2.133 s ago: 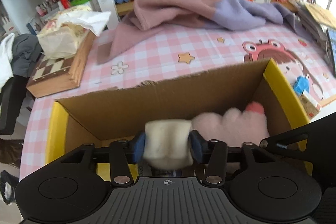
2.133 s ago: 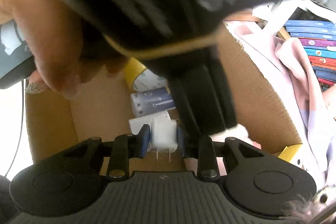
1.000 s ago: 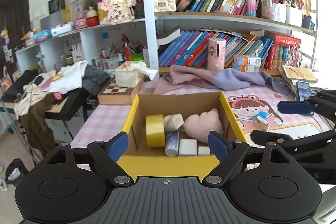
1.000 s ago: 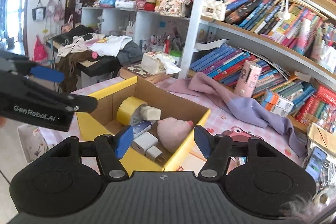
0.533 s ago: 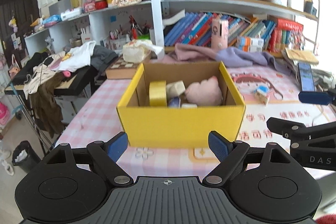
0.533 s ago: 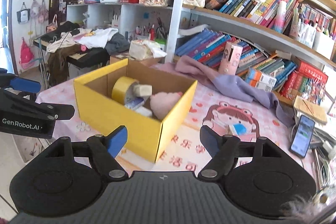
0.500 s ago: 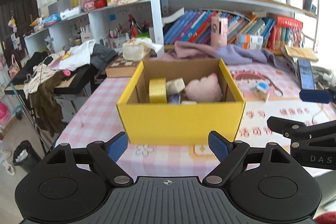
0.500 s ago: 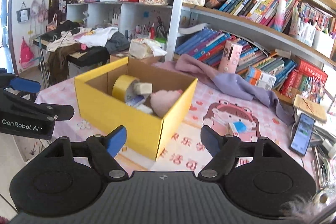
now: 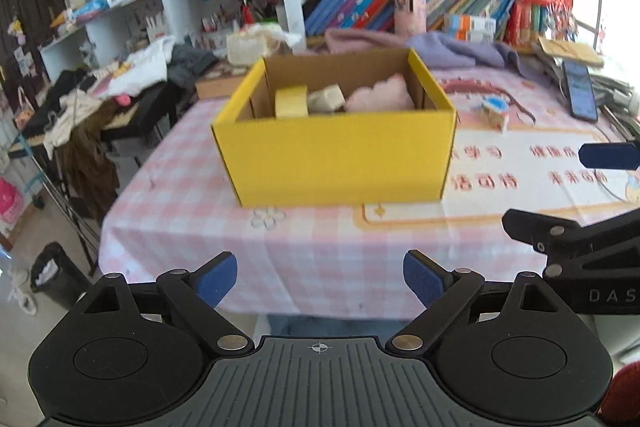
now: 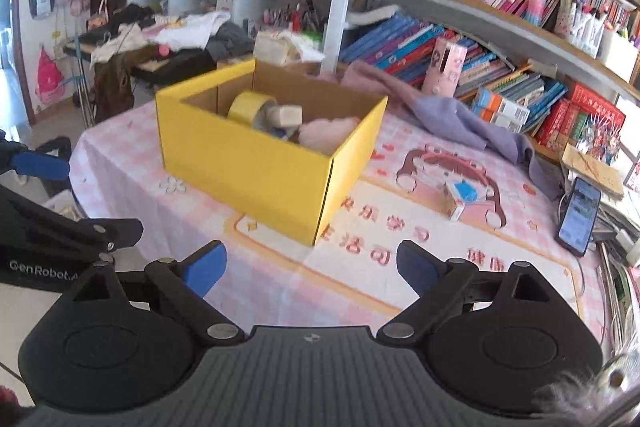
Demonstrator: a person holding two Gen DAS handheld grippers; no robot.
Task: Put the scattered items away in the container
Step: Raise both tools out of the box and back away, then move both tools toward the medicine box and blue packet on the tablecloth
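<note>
A yellow cardboard box [image 9: 334,155] is seen standing on a table w/ a pink-and-white checked cloth [image 9: 192,219], partly over a printed mat [image 10: 404,247] bearing pink characters too blurred to be read. Inside the box a yellow tape roll [image 9: 291,101], a beige block [image 9: 326,99] and a pink plush [image 9: 382,97] are held, all below the rim; the roll is at the left, the block just beside it, the plush at the right. The left gripper [image 9: 319,277] is held back from the box, near the table edge, its blue-padded jaws spread wide apart w/ nothing between them. The right gripper [image 10: 310,267] is likewise well apart from the box, jaws wide, nothing gripped. "GenRobot.A" is read in white on the left tool's body as caught in the right wrist view; "DAS" is read on the right tool's body at the edge of the left wrist view. A small carton w/ a blue top [image 10: 460,201] is left lying on the mat, right of the box, and a phone [image 10: 578,217] w/ lit screen is set farther right. A lilac cloth [image 10: 452,115] is draped behind the box, below shelves of books [image 10: 400,35]; spine text not legible.
</note>
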